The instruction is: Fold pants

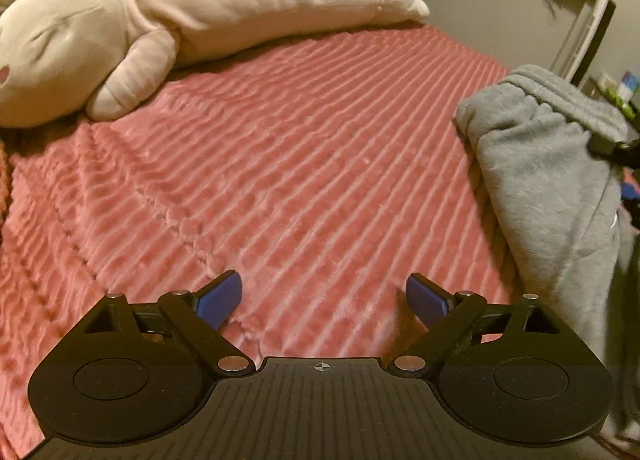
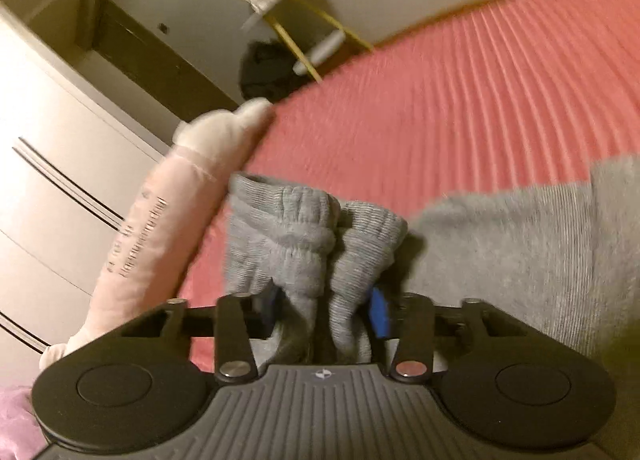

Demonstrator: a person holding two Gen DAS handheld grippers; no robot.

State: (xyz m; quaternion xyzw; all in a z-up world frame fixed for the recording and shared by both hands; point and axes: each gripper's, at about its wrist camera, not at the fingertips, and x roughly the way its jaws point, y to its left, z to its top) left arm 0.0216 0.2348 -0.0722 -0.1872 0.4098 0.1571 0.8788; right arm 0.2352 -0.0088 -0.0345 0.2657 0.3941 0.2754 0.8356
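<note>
Grey sweatpants [image 1: 552,180] hang bunched at the right of the left wrist view, partly lifted off the pink ribbed bedspread [image 1: 300,148]. My left gripper [image 1: 324,294] hovers low over the bare bedspread to the left of the pants. It is open, with nothing between its blue pads [image 1: 222,296]. In the right wrist view my right gripper [image 2: 324,310] is shut on a gathered, ribbed elastic end of the sweatpants [image 2: 316,236]. The cloth fills the gap between the pads, and more grey fabric spreads to the right.
A long pale plush rabbit pillow [image 1: 200,12] lies along the far side of the bed and also shows as the pillow [image 2: 160,228] beside the pants. A white wardrobe [image 2: 60,180] and a shelf [image 2: 304,20] stand beyond the bed edge.
</note>
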